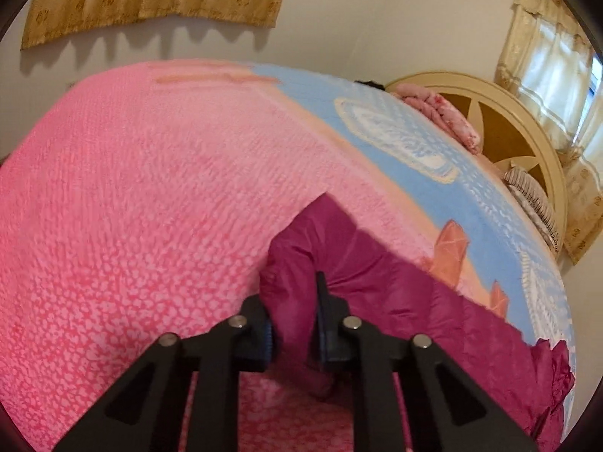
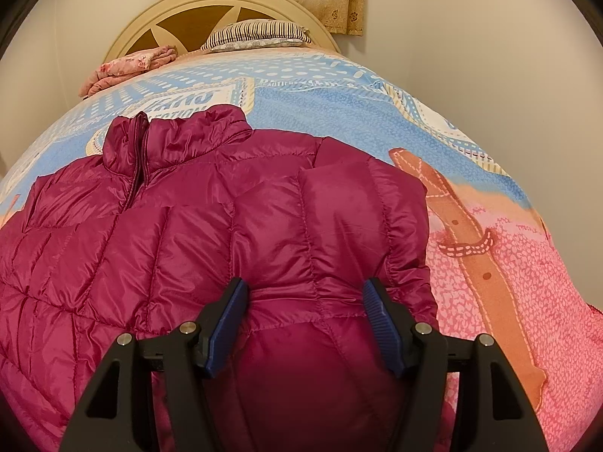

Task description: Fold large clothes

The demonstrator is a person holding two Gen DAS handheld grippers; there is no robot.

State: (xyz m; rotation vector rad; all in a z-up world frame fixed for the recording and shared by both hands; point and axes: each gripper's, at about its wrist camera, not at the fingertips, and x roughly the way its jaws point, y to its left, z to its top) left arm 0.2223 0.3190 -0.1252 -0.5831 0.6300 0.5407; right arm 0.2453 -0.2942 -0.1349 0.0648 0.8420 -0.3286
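On the bed's pink-and-blue blanket [image 2: 527,293] lies a magenta quilted puffer jacket [image 2: 188,233], collar toward the headboard [image 2: 222,3]. Near the jacket's edge, the left tool [image 1: 296,320] is clamped on a bunched fold of it, while the right tool [image 2: 305,324] hovers spread wide above a folded-in sleeve.

We list one magenta quilted puffer jacket [image 2: 233,226], zipped, collar toward the headboard, lying front-up, right sleeve folded across its chest.
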